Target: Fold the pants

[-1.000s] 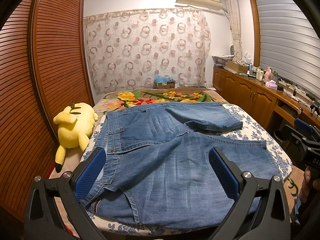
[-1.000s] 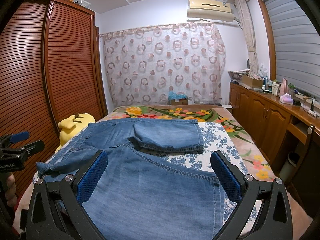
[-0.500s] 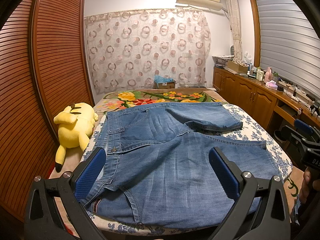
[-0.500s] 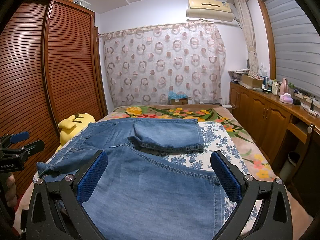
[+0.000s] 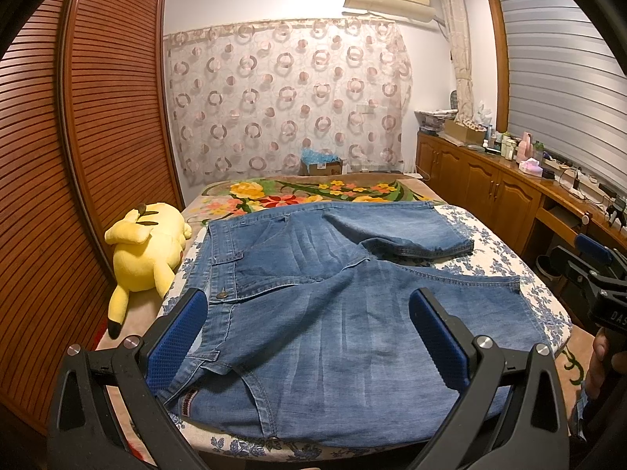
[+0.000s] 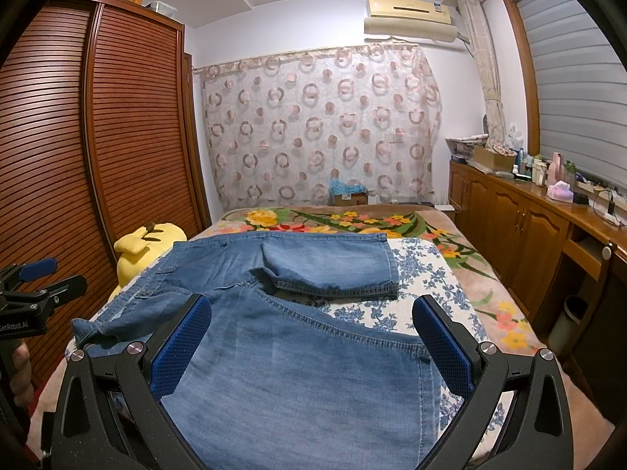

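The pants [image 5: 313, 313] lie spread flat on the bed [image 5: 505, 250], waistband toward my left, 1 leg reaching to the near edge, the other angled away toward the far side. Nothing has shifted over the last second: my left gripper [image 5: 309, 337] and my right gripper [image 6: 313, 344] both hover with fingers wide apart, holding nothing, so I judge folding has not begun. A yellow plush toy [image 5: 145, 250] sits just beside the waistband, near enough to snag a fold; the cabinet [image 6: 517, 235] stands well apart.
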`<action>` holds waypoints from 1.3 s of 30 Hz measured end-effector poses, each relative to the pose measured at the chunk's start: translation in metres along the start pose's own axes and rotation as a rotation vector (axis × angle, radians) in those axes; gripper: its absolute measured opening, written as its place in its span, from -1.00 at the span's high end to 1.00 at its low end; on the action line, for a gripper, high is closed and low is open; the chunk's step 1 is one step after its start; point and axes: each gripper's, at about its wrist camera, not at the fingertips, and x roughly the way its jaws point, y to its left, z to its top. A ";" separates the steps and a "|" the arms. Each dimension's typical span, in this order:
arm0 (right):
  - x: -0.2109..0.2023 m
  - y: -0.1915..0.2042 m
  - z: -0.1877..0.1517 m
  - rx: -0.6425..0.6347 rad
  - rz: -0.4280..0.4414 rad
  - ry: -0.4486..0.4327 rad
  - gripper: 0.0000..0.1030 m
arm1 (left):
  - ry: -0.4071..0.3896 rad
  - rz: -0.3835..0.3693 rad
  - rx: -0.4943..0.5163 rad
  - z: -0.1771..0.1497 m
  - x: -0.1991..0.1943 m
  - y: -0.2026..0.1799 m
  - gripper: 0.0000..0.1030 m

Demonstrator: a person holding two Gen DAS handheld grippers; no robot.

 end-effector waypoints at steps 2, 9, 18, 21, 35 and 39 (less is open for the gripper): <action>0.000 0.000 0.000 0.000 -0.001 0.000 -0.99 | 0.001 0.000 -0.001 0.000 0.000 0.000 -1.00; 0.000 0.000 0.000 0.001 -0.001 -0.001 -0.99 | -0.001 0.000 0.000 0.000 0.000 0.000 -1.00; 0.001 -0.001 0.000 0.001 -0.002 -0.002 -0.99 | -0.002 0.001 0.001 0.000 0.000 0.000 -1.00; 0.001 -0.001 0.000 0.001 -0.002 -0.002 -0.99 | -0.001 -0.002 0.000 0.000 0.000 0.000 -1.00; 0.007 -0.006 -0.005 0.006 -0.013 0.040 -0.99 | 0.083 -0.020 0.016 -0.003 0.016 -0.003 -1.00; 0.008 -0.008 -0.005 0.011 -0.022 0.060 -0.99 | 0.105 -0.027 0.018 -0.008 0.025 -0.002 -1.00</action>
